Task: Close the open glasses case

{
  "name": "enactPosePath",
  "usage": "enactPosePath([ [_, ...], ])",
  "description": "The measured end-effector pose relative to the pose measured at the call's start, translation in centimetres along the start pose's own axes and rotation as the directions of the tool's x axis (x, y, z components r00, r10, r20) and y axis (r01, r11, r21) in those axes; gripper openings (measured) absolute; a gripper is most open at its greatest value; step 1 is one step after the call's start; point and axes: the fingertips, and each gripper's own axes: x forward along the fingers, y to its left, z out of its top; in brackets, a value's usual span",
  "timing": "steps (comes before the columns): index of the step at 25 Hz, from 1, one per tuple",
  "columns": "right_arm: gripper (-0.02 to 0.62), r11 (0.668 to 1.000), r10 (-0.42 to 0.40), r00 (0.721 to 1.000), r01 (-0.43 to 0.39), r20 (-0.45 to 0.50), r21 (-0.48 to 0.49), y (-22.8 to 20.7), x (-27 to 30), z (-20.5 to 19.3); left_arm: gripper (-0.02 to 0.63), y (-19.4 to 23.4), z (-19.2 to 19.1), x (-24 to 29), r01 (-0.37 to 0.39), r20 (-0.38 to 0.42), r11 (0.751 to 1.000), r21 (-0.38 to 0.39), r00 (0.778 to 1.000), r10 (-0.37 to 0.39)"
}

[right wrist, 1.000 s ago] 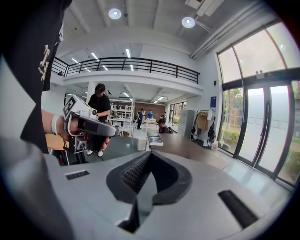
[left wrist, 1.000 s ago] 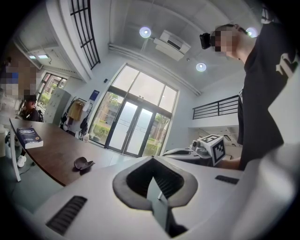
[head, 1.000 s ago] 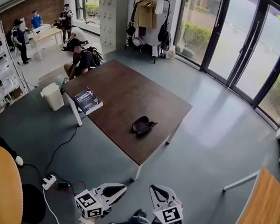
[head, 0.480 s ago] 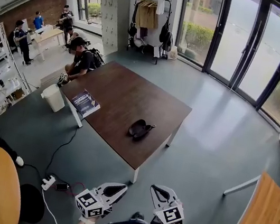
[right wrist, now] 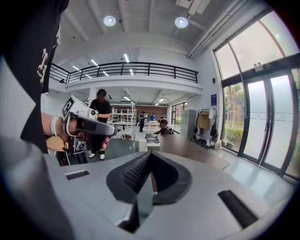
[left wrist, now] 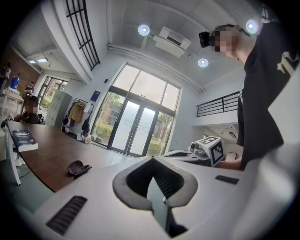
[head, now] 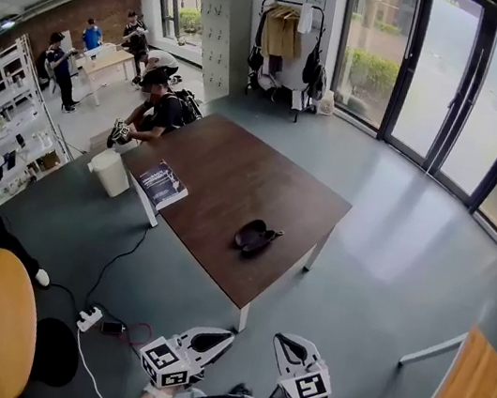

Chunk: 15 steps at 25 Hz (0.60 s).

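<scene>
fingers [left wrist: 89,192] of our left gripper [head: 222,336]: pressed together, nothing between. right gripper [head: 283,342]: likewise. we hold both low at our waist, we judge because the approach is not yet made. glasses case [head: 254,236]: open, well apart from us on the brown table [head: 235,167]; book [head: 163,185] at its left edge. room: grey floor [head: 381,255], glass doors [head: 458,87], people beyond.

The left hand-held gripper [left wrist: 151,161] has its jaws together with nothing between them, and beyond it to the left an open dark glasses case [left wrist: 77,168] lies on the brown table [left wrist: 51,154], well apart from a book [left wrist: 23,139].
</scene>
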Motion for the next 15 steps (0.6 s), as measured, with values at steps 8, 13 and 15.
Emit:
enactPosePath([
  [8, -0.012, 1.000, 0.009, 1.000, -0.009, 0.002, 0.014, -0.5, -0.2, -0.8, 0.006, -0.3, -0.6, -0.1, -0.025, -0.008, 1.000, -0.001, 1.000, 0.025],
  [13, -0.012, 0.999, 0.034, 0.999, -0.034, -0.003, 0.010, 0.3, -0.2, -1.0, 0.006, -0.4, -0.8, -0.7, -0.047, -0.002, 0.999, -0.012, 0.999, 0.047],
  [15, -0.012, 0.999, 0.041, 0.999, -0.041, -0.007, 0.010, 0.7, -0.3, -1.1, 0.006, -0.4, -1.1, -1.0, -0.053, -0.002, 0.998, -0.021, 0.999, 0.053],
])
